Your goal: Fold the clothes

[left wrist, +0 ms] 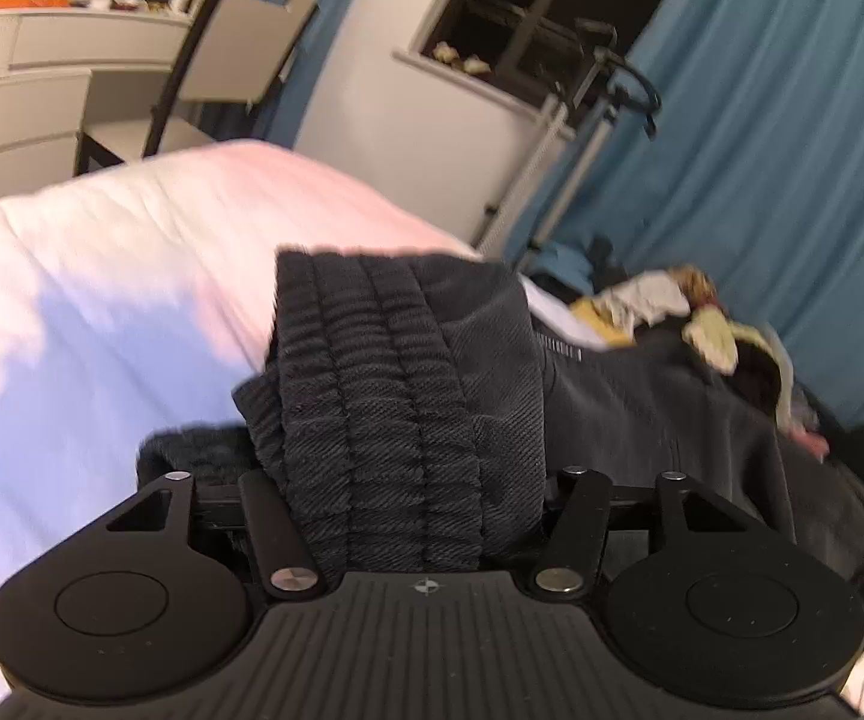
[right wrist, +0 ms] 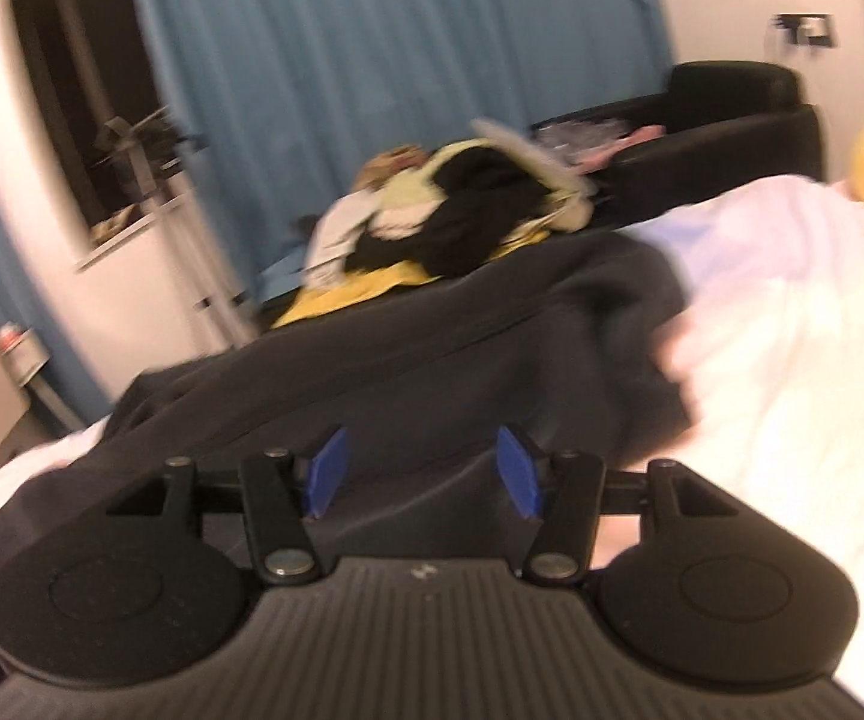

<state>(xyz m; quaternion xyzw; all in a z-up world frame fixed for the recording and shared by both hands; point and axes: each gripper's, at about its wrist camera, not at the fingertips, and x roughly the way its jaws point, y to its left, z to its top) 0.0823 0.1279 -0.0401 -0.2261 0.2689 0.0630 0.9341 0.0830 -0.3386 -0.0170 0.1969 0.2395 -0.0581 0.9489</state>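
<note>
Plainly the folding was at an early stage, as I judged it: one dark garment (left wrist: 408,396) lay on the bed (left wrist: 102,300), partly lifted, and no finished fold showed. A mixed pile (right wrist: 444,210) of unfolded clothes waited at the far side of the bed. The left tongs (left wrist: 396,516) were closed on the garment's ribbed waistband, which bunched up between them and hid the pads. The right tongs (right wrist: 420,471) stood apart, blue pads visible, with dark cloth lying between them; whether they gripped it I could not tell. The garment was black or charcoal, of thick knit with rows of elastic gathers at the band, soft and heavy-looking, and spread rightward in loose creases across the white cover. Both views were blurred.
</note>
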